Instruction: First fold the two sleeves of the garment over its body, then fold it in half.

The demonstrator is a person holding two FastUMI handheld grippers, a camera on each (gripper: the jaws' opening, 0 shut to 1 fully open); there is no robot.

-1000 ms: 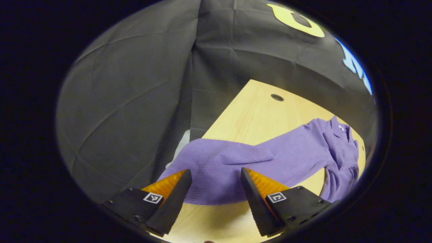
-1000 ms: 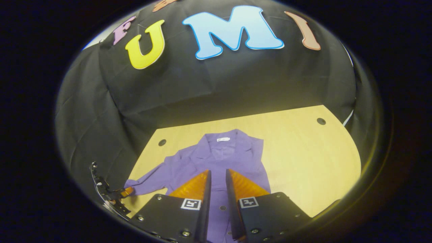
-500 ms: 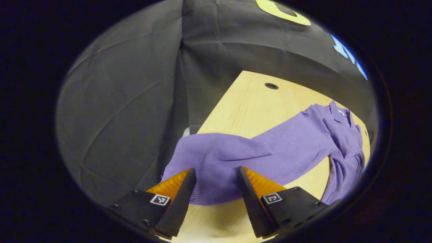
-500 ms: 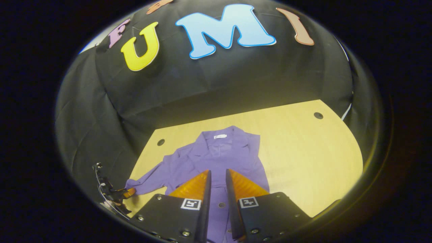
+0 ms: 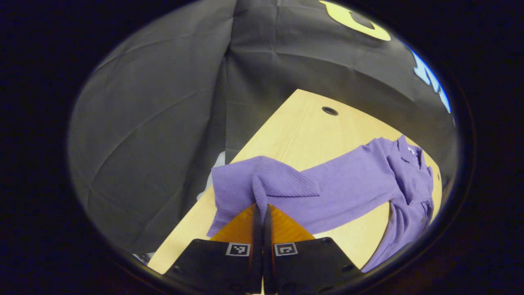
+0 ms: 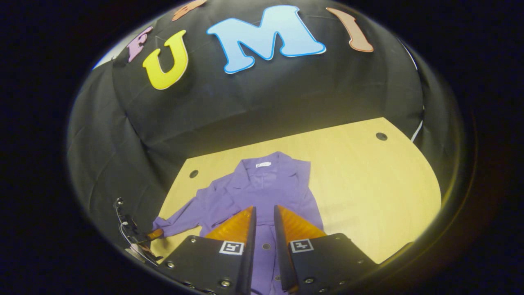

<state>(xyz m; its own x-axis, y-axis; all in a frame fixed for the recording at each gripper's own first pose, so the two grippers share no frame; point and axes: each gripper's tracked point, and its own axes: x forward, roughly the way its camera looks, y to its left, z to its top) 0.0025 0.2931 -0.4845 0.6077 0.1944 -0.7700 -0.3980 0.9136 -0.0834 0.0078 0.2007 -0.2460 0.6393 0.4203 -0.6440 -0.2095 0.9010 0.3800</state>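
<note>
A purple knit garment lies collar-away on the light wooden table. Its left sleeve stretches out toward the table's corner. My left gripper is shut on the cuff end of that sleeve, and the fabric bunches up just ahead of its tips. In the right gripper view that same left gripper sits at the sleeve's end at lower left. My right gripper hovers over the garment's body, its fingers a narrow gap apart with nothing between them. The garment's right side ends in a straight edge.
The black cloth wall closes the booth behind and to the left. Small round holes mark the table's far corners. Bare wood lies right of the garment. The table edge runs just left of the cuff.
My left gripper has gone from open around the cuff to shut on it, and the cuff has gathered up. The right gripper has barely shifted.
</note>
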